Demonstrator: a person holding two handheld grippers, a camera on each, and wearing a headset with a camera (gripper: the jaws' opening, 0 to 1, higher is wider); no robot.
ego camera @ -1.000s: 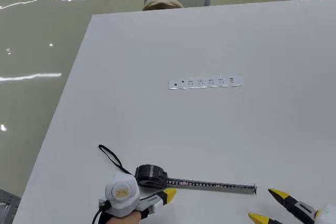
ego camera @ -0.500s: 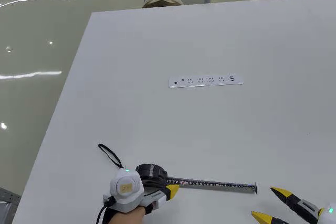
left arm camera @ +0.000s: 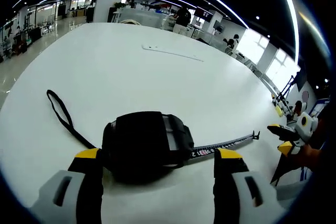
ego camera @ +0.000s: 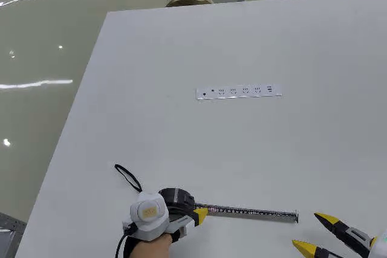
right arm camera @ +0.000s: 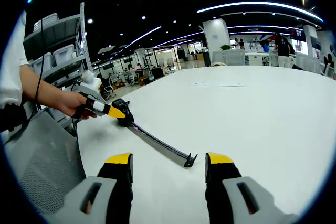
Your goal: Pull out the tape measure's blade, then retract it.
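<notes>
A black tape measure [ego camera: 175, 200] lies near the table's front left edge, with a black strap [ego camera: 127, 176] trailing to the left. Its blade [ego camera: 248, 211] lies pulled out along the table to the right and ends in a hook [ego camera: 295, 215]. My left gripper [ego camera: 184, 207] is open, with a jaw on each side of the case [left arm camera: 144, 145]; the left jaw is close against it and the right one stands apart. My right gripper [right arm camera: 169, 159] is open with nothing in it, just short of the blade's hook [right arm camera: 190, 160]. In the head view the right gripper [ego camera: 312, 232] sits at the bottom right.
A white power strip [ego camera: 239, 92] lies flat in the middle of the white table [ego camera: 242, 46]. The table's left edge drops to a shiny floor. A grey mesh chair [right arm camera: 37, 166] stands close on the near side. A person's head shows past the far edge.
My left gripper has moved forward so that its jaws now sit around the tape measure's case. The blade's length and the right gripper look the same.
</notes>
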